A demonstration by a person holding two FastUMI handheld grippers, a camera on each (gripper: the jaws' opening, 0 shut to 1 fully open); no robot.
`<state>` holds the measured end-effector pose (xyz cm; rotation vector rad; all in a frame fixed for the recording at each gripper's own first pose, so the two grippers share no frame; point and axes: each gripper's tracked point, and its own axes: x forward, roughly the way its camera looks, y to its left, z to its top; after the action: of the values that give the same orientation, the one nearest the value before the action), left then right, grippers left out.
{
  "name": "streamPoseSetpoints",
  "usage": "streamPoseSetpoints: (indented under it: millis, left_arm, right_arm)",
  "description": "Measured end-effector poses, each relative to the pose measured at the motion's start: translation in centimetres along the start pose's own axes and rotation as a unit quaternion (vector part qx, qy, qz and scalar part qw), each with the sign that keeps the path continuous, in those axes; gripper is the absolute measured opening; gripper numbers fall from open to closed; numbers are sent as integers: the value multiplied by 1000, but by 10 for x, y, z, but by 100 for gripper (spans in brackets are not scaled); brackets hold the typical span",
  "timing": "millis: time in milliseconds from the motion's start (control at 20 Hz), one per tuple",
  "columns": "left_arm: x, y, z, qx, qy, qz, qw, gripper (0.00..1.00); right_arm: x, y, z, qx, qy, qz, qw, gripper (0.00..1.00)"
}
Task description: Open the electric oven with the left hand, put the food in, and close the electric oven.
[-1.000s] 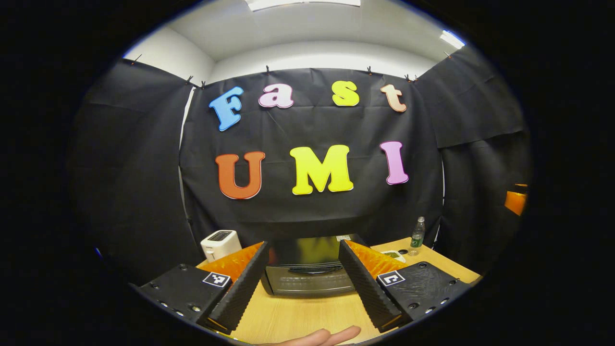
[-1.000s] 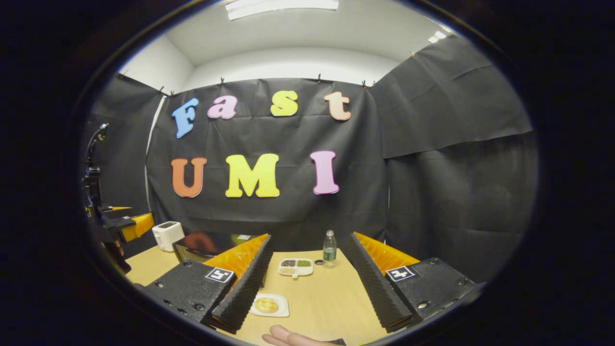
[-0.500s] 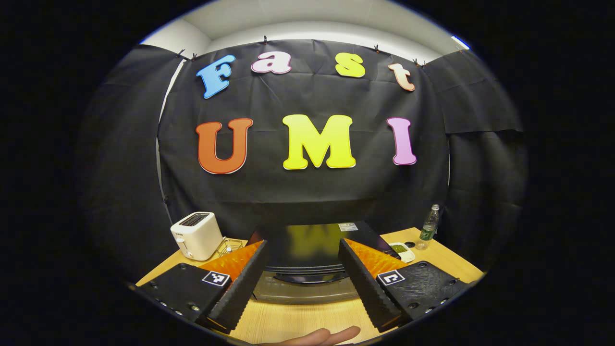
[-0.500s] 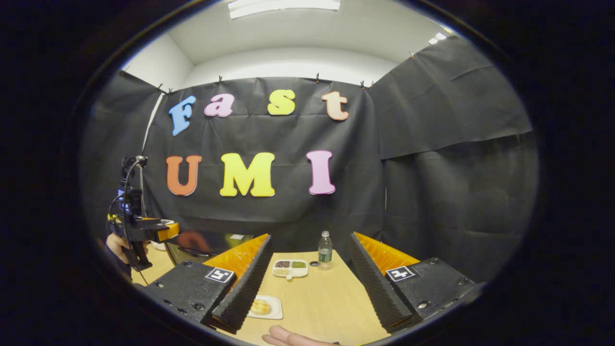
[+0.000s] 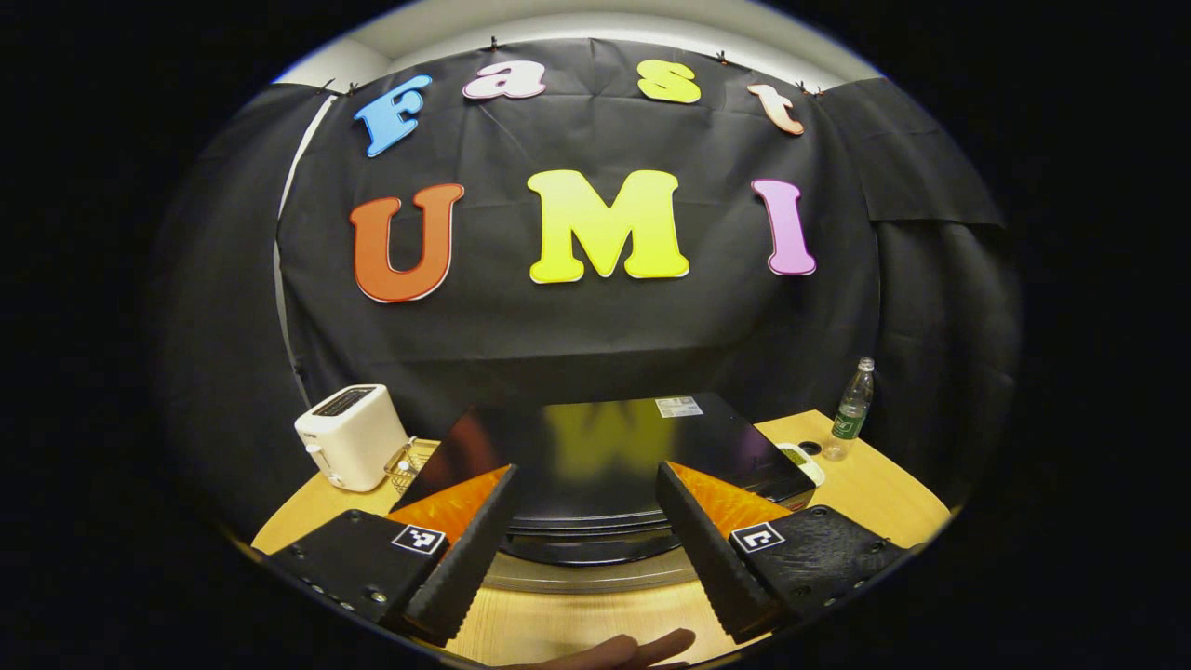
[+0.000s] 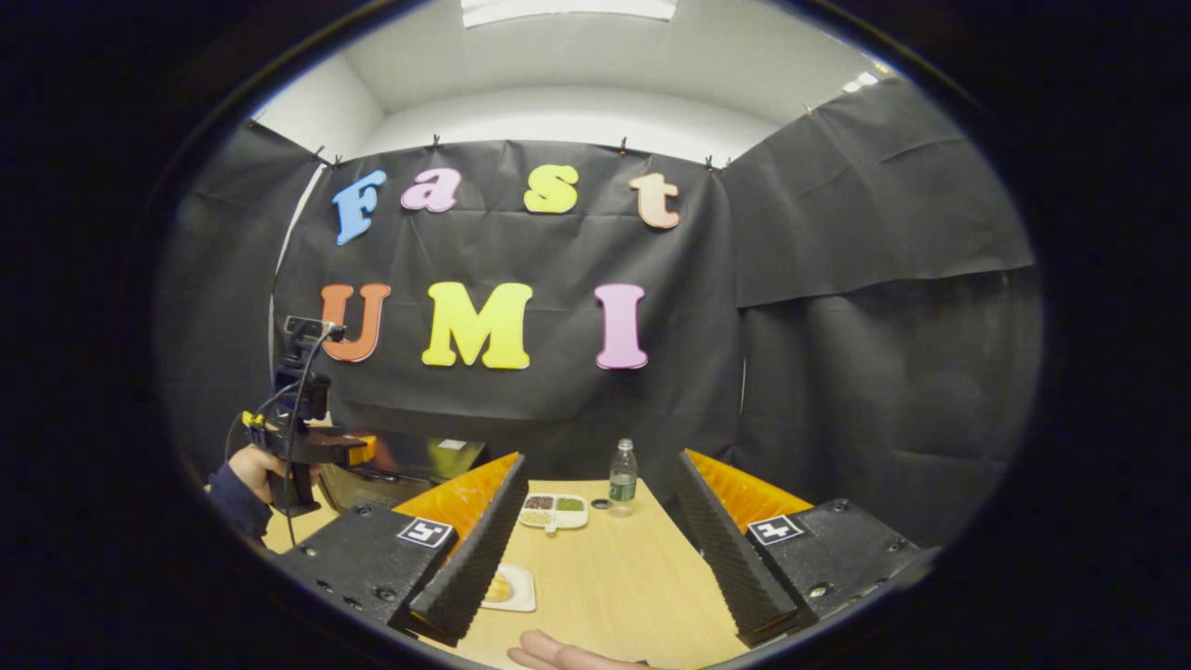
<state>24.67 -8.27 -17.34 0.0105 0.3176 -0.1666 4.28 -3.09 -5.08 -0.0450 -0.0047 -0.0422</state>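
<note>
Oven (image 5: 595, 456) sits toward the table's (image 5: 577, 623) back edge, door shut, and the left gripper (image 5: 582, 544) hovers right above its handle, jaws wide apart. Right gripper (image 6: 595, 549) is spread too, over the bun plate (image 6: 507, 589) near the front edge. Toaster (image 5: 349, 435) at the back left corner.

- Left gripper (image 5: 582, 549) has advanced on the electric oven (image 5: 605, 465): oven top much larger in the left gripper view, its front edge now between the spread fingers.
- Toaster (image 5: 352, 437) and water bottle (image 5: 850, 409) have slid outward and higher in that view.
- In the right gripper view, left gripper (image 6: 358, 450) and the hand (image 6: 256, 470) holding it have moved in from the edge, now at the oven (image 6: 419, 463).
- Plate of bread (image 6: 507, 588) now partly hidden behind the right gripper's own finger (image 6: 470, 558).
</note>
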Motion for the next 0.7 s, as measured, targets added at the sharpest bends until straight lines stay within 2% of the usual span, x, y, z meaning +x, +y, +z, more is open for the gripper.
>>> streamPoseSetpoints:
  millis: [150,200,250,300,350,400,500,700]
  left_arm:
    - [4,-3,-22,4,37,-8,999,96]
    - [4,-3,-28,6,50,-9,999,89]
    - [6,-5,-42,4,75,-15,997,96]
    - [-1,-6,-49,-4,96,-16,995,96]
    - [2,-7,-41,-8,77,-17,997,92]
    - [-1,-5,-49,-9,95,-18,995,97]
    - [-1,-6,-50,-10,95,-16,995,99]
    - [-18,-8,-54,-12,106,-16,994,99]
  right_arm:
    - [-4,-1,3,4,-4,0,1000,97]
    - [-5,-3,3,6,-5,-1,1000,97]
    - [-6,-5,3,7,-7,-2,1000,97]
    - [-7,-6,4,9,-8,-4,1000,97]
    - [-8,-6,5,11,-9,-4,1000,97]
    - [-10,-6,4,13,-8,-3,1000,97]
    - [-16,-5,4,15,-7,0,1000,97]
    - [-28,-9,9,15,-16,-3,1000,97]
